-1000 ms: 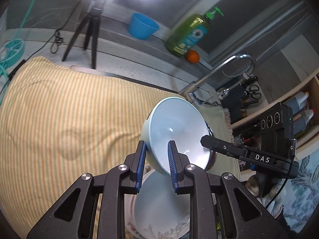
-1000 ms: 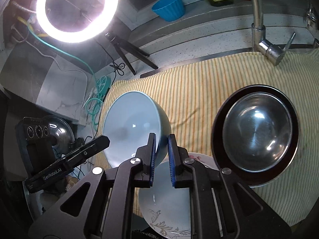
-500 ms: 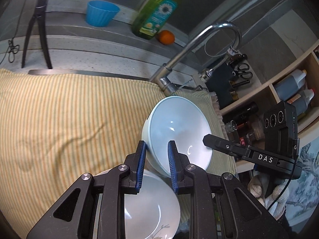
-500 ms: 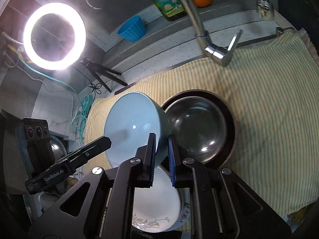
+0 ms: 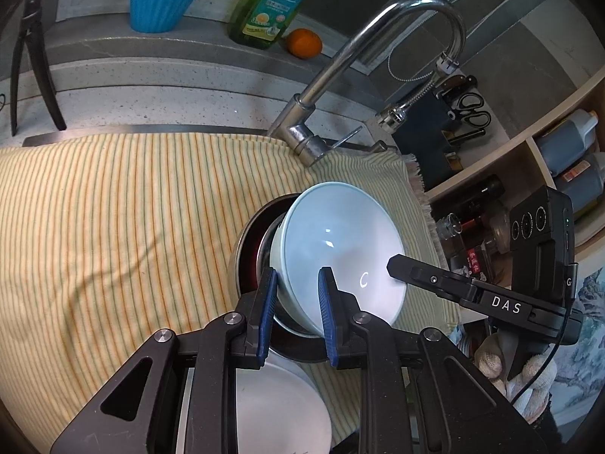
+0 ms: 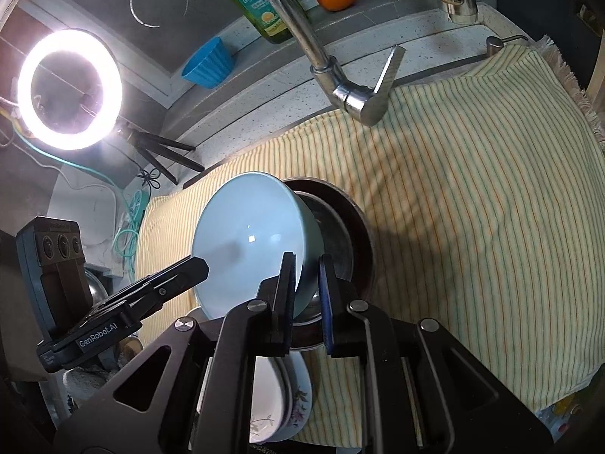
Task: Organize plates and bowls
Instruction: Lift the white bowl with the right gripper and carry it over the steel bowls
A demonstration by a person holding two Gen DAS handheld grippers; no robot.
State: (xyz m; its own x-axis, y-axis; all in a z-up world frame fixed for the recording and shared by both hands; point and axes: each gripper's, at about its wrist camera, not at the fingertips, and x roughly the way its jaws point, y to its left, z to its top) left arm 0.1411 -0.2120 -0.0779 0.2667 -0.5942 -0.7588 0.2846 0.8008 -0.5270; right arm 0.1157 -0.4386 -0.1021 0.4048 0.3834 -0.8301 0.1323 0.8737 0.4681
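Nearest to you, a stack of white plates [image 6: 281, 389] lies under both tools. Your left claw [image 5: 295, 316] is clamped on the near rim of the pale blue bowl [image 5: 340, 253], and your right claw [image 6: 305, 297] pinches the opposite rim of the same bowl. The bowl is tilted over the steel bowl [image 6: 340, 234] in its dark dish; whether they touch, I cannot tell. Behind lie the striped cloth [image 6: 472, 208] on the counter and the faucet [image 5: 378, 38].

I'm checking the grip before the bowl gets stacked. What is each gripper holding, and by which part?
Both hold the pale blue bowl by its rim: the left gripper on one side, the right gripper on the opposite side.
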